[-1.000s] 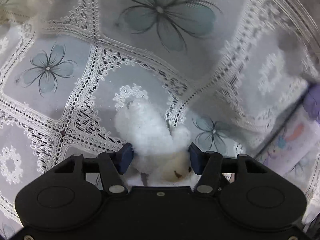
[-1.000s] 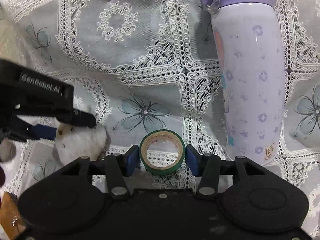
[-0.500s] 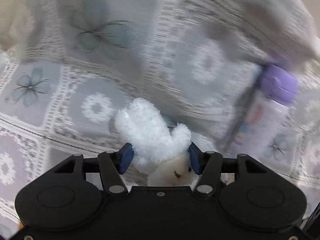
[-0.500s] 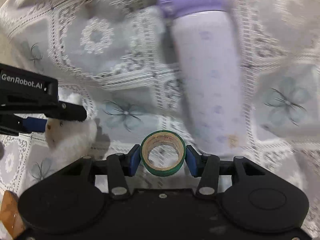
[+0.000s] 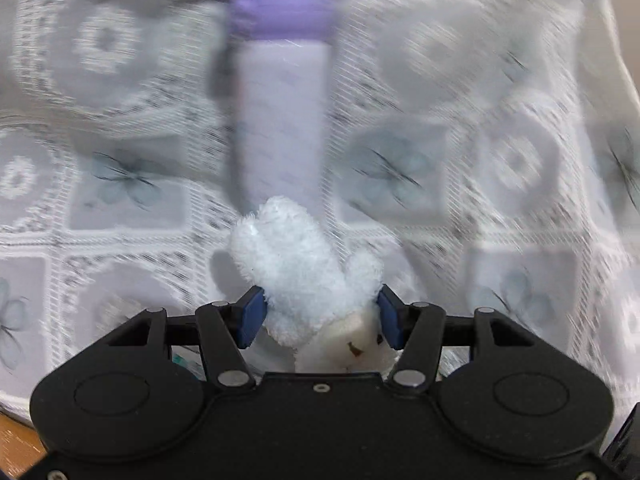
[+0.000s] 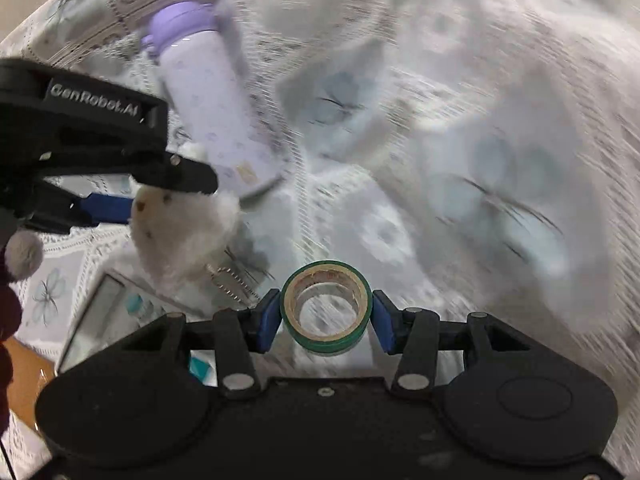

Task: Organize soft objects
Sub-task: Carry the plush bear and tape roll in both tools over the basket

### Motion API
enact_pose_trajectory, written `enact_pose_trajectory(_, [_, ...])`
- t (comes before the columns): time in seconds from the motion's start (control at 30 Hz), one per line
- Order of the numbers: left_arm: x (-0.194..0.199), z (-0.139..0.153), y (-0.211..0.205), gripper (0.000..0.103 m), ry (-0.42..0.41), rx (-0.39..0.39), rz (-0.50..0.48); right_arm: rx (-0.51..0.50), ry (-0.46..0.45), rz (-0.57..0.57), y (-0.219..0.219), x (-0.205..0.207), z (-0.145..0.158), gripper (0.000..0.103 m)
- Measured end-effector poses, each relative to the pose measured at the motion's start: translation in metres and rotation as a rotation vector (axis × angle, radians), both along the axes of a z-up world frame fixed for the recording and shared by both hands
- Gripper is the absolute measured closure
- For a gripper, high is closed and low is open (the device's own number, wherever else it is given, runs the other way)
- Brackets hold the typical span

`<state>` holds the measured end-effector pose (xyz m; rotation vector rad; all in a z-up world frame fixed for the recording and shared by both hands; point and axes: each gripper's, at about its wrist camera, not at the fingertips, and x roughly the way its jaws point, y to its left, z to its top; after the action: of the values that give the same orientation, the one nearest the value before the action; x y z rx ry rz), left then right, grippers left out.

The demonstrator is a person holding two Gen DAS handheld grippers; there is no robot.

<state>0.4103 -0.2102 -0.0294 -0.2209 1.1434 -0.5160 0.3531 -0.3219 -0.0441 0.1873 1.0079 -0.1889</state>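
A fluffy white plush toy [image 5: 304,280] sits between the blue pads of my left gripper [image 5: 318,316], which is shut on it and holds it above the lace tablecloth [image 5: 500,160]. The right wrist view shows the same plush toy [image 6: 180,236] in the left gripper [image 6: 160,200] at the left. My right gripper [image 6: 325,316] is shut on a green roll of tape [image 6: 326,308], lifted off the cloth. Both views are blurred by motion.
A lilac bottle with a purple cap [image 5: 282,120] lies on the cloth, and appears as the bottle [image 6: 208,112] in the right wrist view too. A clear flat box [image 6: 104,312] lies near the wooden table edge [image 6: 24,368]. A dark sleeve [image 6: 6,320] shows at the left.
Both grippers rose and swept across the cloth with the plush toy and the tape still held. The bottle shifted to the centre of the left view and the upper left of the right view.
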Motion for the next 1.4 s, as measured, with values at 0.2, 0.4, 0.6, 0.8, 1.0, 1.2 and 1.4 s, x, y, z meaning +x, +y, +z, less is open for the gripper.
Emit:
enact_pose_trajectory(0.2, [-0.043,0.008,-0.007,0.048,0.006,0.011,-0.094,0.023,0.024,-0.033,-0.006,-0.051,0.000,0.056])
enact_pose_trajectory(0.4, [-0.085,0.022,0.005,0.048,0.006,0.066,-0.123,0.055,0.045,-0.051,0.000,-0.095,-0.002,0.056])
enact_pose_trajectory(0.6, [-0.130,0.044,0.045,0.048,-0.005,0.075,-0.098,0.090,0.065,-0.065,0.015,-0.140,0.000,0.056])
enact_pose_trajectory(0.8, [-0.180,0.057,0.088,0.047,-0.059,0.150,-0.043,0.119,0.033,-0.041,0.035,-0.175,0.019,0.056])
enact_pose_trajectory(1.0, [-0.228,0.056,0.134,0.047,-0.059,0.182,0.053,0.160,-0.033,0.023,0.061,-0.194,0.037,0.056])
enact_pose_trajectory(1.2, [-0.270,0.056,0.167,0.047,-0.068,0.205,0.147,0.205,-0.081,0.084,0.081,-0.217,0.053,0.056])
enact_pose_trajectory(1.4, [-0.305,0.055,0.168,0.047,-0.147,0.310,0.190,0.246,-0.106,0.131,0.100,-0.249,0.062,0.055])
